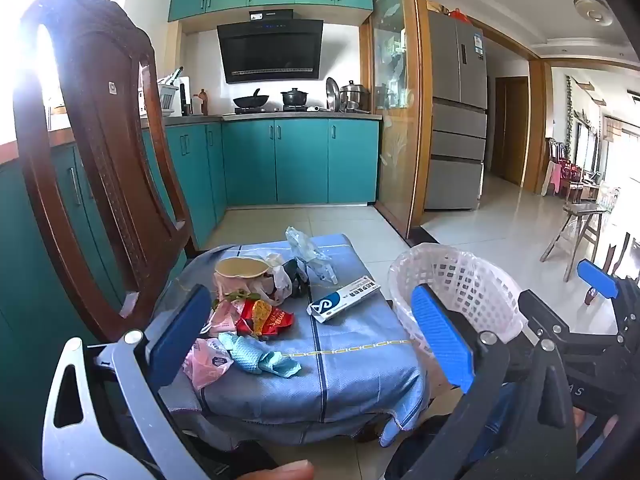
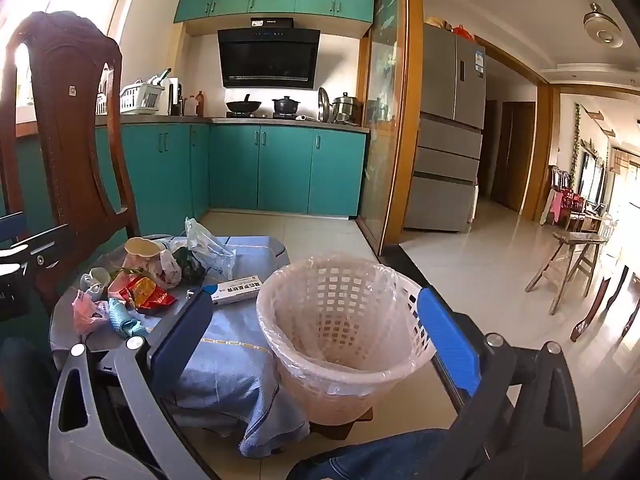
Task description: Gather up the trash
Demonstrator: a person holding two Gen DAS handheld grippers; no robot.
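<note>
Teal kitchen cabinets (image 1: pixel 300 160) fill the background of both views, with a black range hood above a stove and a grey refrigerator (image 1: pixel 456 112) to the right. Low in the frame stands a small table under a blue cloth (image 1: pixel 320 360), with a dark wooden chair (image 1: pixel 100 160) at the left edge.

Trash is heaped on the cloth's left half in the left wrist view: a crushed paper cup (image 1: pixel 240 272), a red snack wrapper (image 1: pixel 266 318), a pink wrapper (image 1: pixel 206 360), a crumpled light-blue wrapper (image 1: pixel 260 356) and a clear plastic bag (image 1: pixel 308 252) toward the far edge. A white and blue medicine box (image 1: pixel 344 298) lies apart from the heap, near the picture's middle.

The left gripper (image 1: pixel 312 340) hangs over the near edge of the table with its jaws spread wide and nothing between the pads. The heap lies just ahead of its left finger, the box ahead between the two fingers, and none of it is touched.

At the right of the table stands a white lattice basket (image 2: pixel 344 320) lined with a clear bag. The right gripper (image 2: pixel 316 340) is also spread wide and holds nothing; in its view the basket sits between and just beyond the two blue fingers (image 2: pixel 448 340), and the trash lies at the left of the frame, beyond the left finger.
</note>
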